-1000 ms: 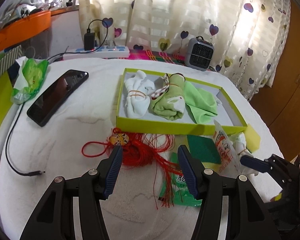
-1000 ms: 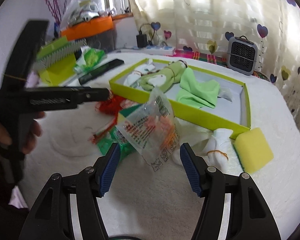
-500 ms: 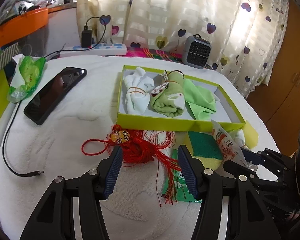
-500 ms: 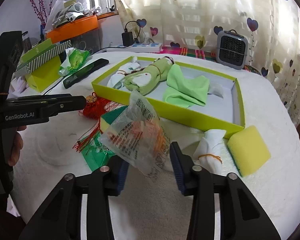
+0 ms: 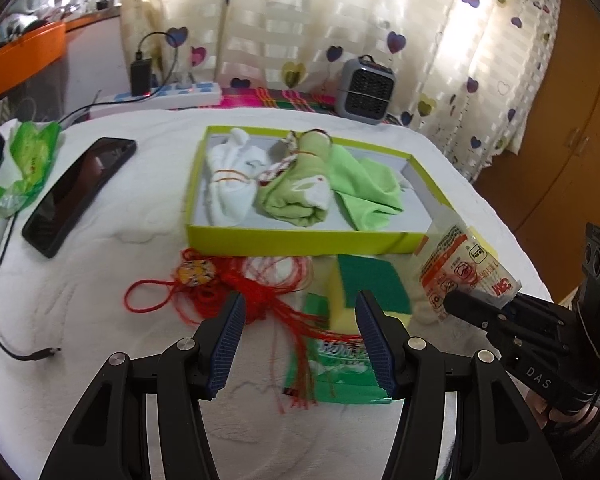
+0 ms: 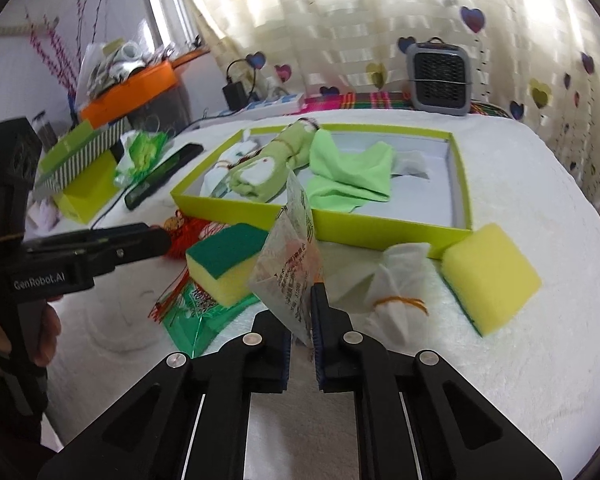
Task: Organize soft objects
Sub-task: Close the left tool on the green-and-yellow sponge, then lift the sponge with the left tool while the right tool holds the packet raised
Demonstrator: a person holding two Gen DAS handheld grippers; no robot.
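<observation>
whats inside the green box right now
Inside the green box: a white bundle tied with a band, a rolled green towel, and a loose light-green cloth. The floor under them is covered.

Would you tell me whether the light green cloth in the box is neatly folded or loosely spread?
Loosely spread: the light green cloth lies rumpled across the floor of the yellow-green box, corners splayed beside the rolled green towel.

Heart-print curtain [image 5: 340,20], backlit window
</observation>
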